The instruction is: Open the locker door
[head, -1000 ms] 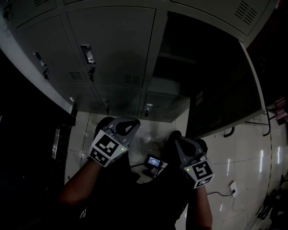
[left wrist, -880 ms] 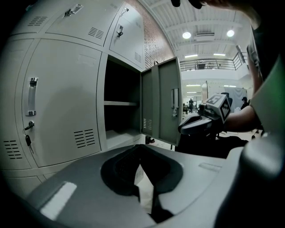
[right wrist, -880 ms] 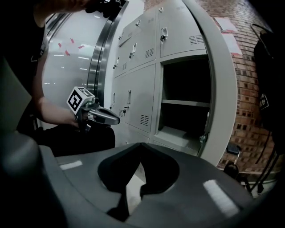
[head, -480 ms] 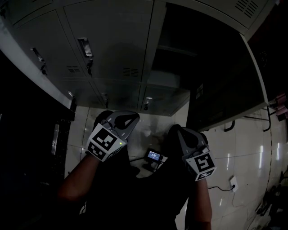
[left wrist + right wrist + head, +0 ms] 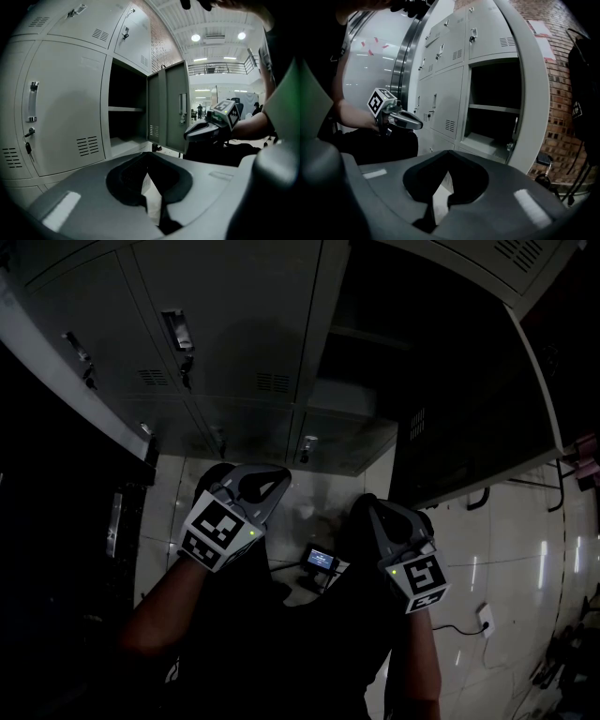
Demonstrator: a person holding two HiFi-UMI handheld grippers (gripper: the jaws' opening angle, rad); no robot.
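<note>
- Locker door [image 5: 478, 399] stands swung open, well ahead of both jaws.
- Left gripper [image 5: 258, 488], right gripper [image 5: 389, 521]: jaws together, empty.
- Door likely stiff, light-swinging steel; grip its handle edge.

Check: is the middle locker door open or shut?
Open. The door stands swung out from its frame, and the shelf inside shows.
</note>
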